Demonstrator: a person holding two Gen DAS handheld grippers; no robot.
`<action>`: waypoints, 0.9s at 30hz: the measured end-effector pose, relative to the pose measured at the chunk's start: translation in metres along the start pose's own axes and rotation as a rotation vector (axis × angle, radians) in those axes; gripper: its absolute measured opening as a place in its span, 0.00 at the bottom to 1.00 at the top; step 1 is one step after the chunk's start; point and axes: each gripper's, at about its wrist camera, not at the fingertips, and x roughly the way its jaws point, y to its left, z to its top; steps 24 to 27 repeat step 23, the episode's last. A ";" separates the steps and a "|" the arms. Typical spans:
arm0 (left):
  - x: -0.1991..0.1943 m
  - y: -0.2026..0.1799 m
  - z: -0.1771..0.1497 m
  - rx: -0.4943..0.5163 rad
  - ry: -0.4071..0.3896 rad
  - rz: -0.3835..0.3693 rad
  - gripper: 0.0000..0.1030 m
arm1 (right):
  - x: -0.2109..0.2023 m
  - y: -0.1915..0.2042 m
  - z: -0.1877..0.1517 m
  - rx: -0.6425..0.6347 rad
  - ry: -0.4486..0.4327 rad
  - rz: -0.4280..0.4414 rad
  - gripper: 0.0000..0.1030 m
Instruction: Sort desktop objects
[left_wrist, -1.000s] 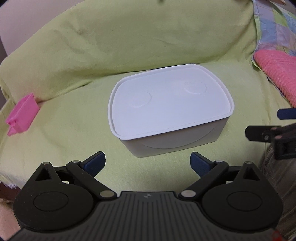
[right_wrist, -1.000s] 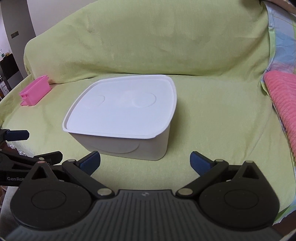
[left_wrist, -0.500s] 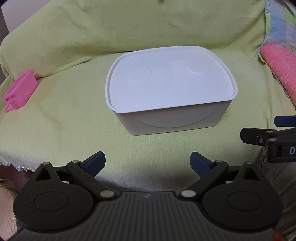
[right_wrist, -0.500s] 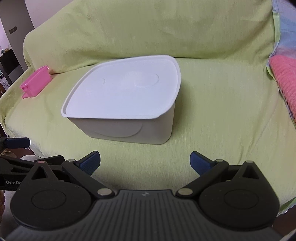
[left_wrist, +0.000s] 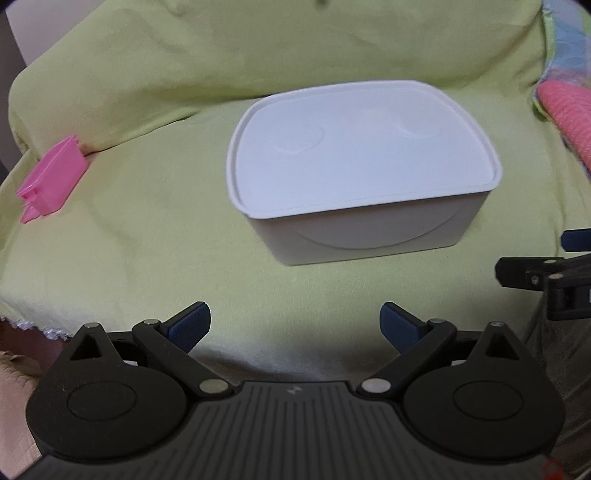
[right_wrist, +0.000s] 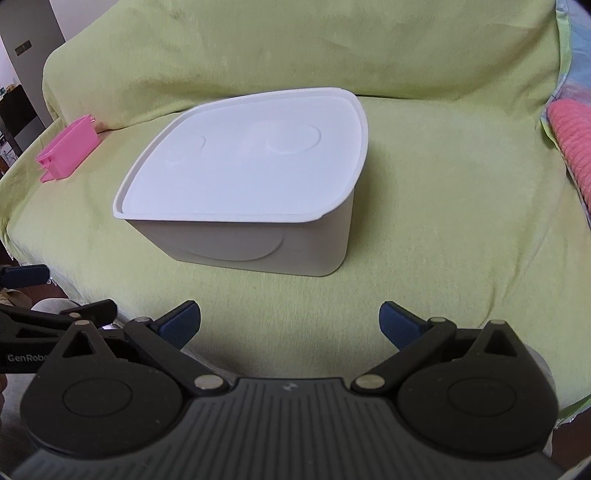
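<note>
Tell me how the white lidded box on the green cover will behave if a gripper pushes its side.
The white box looks like smooth, rigid plastic, so it should keep its shape. It is low and broad, so it will probably slide or drag rather than tip. The green cover under it is soft cloth, which may bunch up. Its weight cannot be judged: the lid hides any contents.

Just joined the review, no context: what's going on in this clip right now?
A person holds two hand-held grippers over a sofa under a green cover. Left hand-held gripper and right hand-held gripper are both open, holding nothing, facing a lidded white plastic box. A small pink plastic box lies apart from it, untouched.
</note>
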 end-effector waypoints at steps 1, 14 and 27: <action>0.001 0.000 0.000 0.002 0.005 0.008 0.96 | 0.001 0.000 0.000 0.001 0.002 0.001 0.99; 0.019 -0.005 0.009 -0.015 0.081 -0.054 0.96 | 0.014 -0.007 -0.001 0.023 0.043 0.001 0.99; 0.020 -0.008 0.015 -0.028 0.050 -0.077 0.99 | 0.021 -0.008 0.000 0.023 0.060 0.000 0.99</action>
